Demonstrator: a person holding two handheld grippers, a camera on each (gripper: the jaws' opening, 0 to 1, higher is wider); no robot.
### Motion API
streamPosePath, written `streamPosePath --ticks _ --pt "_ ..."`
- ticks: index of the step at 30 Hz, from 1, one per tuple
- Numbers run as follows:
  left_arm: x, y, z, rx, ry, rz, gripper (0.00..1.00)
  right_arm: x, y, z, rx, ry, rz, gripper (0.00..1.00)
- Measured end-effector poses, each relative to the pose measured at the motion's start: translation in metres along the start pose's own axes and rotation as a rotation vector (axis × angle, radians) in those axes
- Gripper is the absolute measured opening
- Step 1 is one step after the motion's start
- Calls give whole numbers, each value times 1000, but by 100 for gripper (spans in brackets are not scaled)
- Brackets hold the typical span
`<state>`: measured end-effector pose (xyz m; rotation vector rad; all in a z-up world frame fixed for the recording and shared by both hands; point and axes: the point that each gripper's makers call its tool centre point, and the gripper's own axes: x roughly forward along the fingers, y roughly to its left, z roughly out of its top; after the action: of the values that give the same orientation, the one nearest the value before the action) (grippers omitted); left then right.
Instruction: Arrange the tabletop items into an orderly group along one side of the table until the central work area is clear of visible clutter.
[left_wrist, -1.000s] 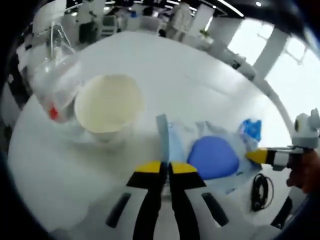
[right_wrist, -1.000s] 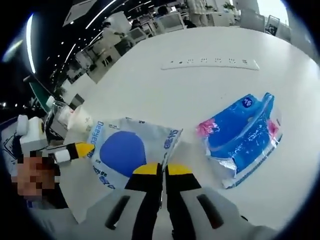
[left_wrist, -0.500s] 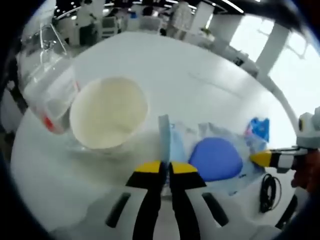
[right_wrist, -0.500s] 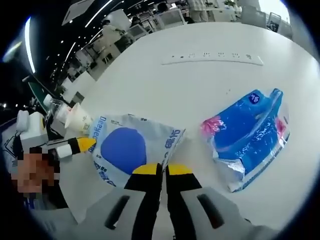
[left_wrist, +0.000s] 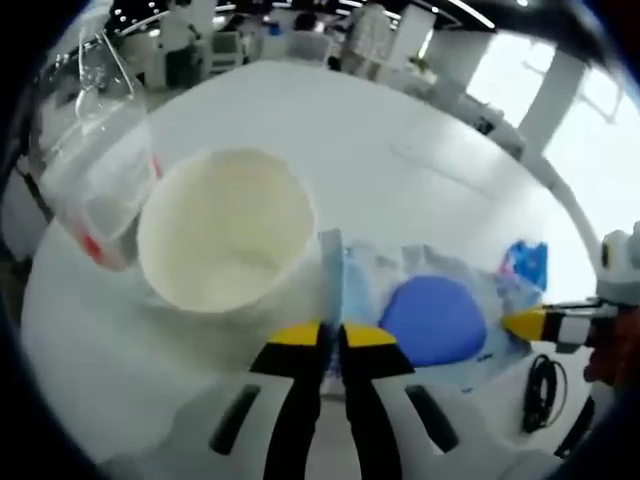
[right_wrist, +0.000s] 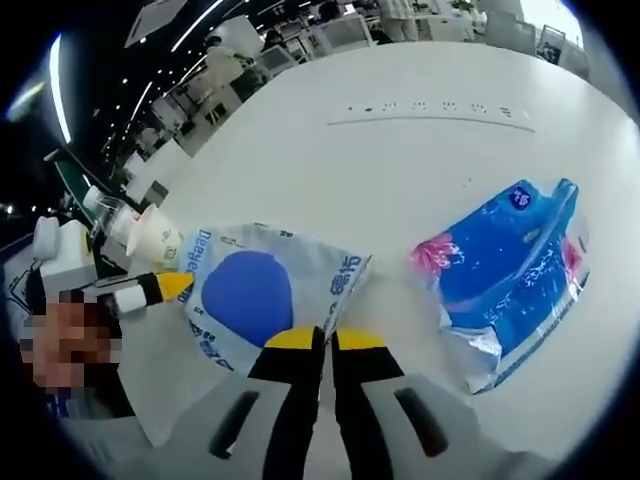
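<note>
Now nearer the cream cup (left_wrist: 225, 240), both grippers apparently still pinched on the blue-dotted packet (right_wrist: 262, 290).

Both views look down close along their own jaws from opposite ends of one white-and-blue pouch (left_wrist: 430, 315) (right_wrist: 255, 295) (shared), on the white table (left_wrist: 330, 130) (right_wrist: 400, 170).

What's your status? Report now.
Left gripper and right gripper both shut on the white pouch, opposite edges. Paper cup close ahead of left. Blue pack lies apart, right side.
</note>
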<state>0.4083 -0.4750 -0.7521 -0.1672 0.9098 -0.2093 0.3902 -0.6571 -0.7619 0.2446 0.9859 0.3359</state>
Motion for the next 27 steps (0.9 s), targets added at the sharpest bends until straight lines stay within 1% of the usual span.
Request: streamPosePath --ticks 4,12,15,17,20,23,26,27 --pt "1 1 1 4 -3 7 4 2 2 1 -18 -1 -4 3" --pt "2 3 0 8 -3 12 5 2 3 -1 -19 -2 0 4" --pt "2 4 2 11 -10 7 9 1 5 -2 -35 -1 22 5" --pt "1 4 2 19 -11 5 11 0 4 -4 -39 4 24 7" --pt "1 3 0 41 -1 -4 19 0 4 -5 -34 0 18 11" --pt "-2 6 2 51 -10 5 21 -1 4 -4 -31 -8 9 18" --pt "-5 9 2 54 -6 8 23 -3 7 -1 -17 -23 12 19" --pt "-6 10 0 39 5 2 23 -4 8 0 -12 -23 16 19"
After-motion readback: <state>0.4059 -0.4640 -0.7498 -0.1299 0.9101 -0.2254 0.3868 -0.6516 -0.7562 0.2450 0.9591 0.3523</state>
